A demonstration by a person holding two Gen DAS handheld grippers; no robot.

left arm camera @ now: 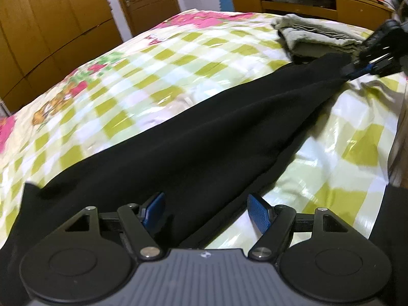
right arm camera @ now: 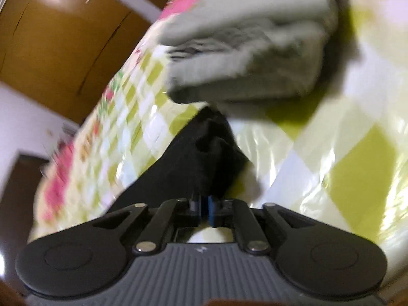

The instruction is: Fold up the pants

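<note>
Right claw (right arm camera: 204, 205) pinches black pants (left arm camera: 204, 137); only the left view shows left claw (left arm camera: 205, 209) spread.

— Inspector A: What room is noted on the bed?

— Inspector B: A wide stretch of the glossy green-and-white checked bedspread (left arm camera: 142, 76) is left bare on the left side, up to the flowered far edge. Another bare patch is seen at the near right.

— A: And obstructions?

— B: The long black fabric pants (left arm camera: 204, 137) are laid diagonally across the middle, dividing the two patches. A folded stack of grey-green garments (left arm camera: 313, 38) is found at the far right, just beside the raised pants end. The right gripper (left arm camera: 357, 70) is clamped there, so that corner is crowded.

— A: Beyond the bed?

— B: Brown wooden wardrobe doors (left arm camera: 51, 25) and a wooden shelf unit (left arm camera: 306, 2) are set well apart from it.
</note>
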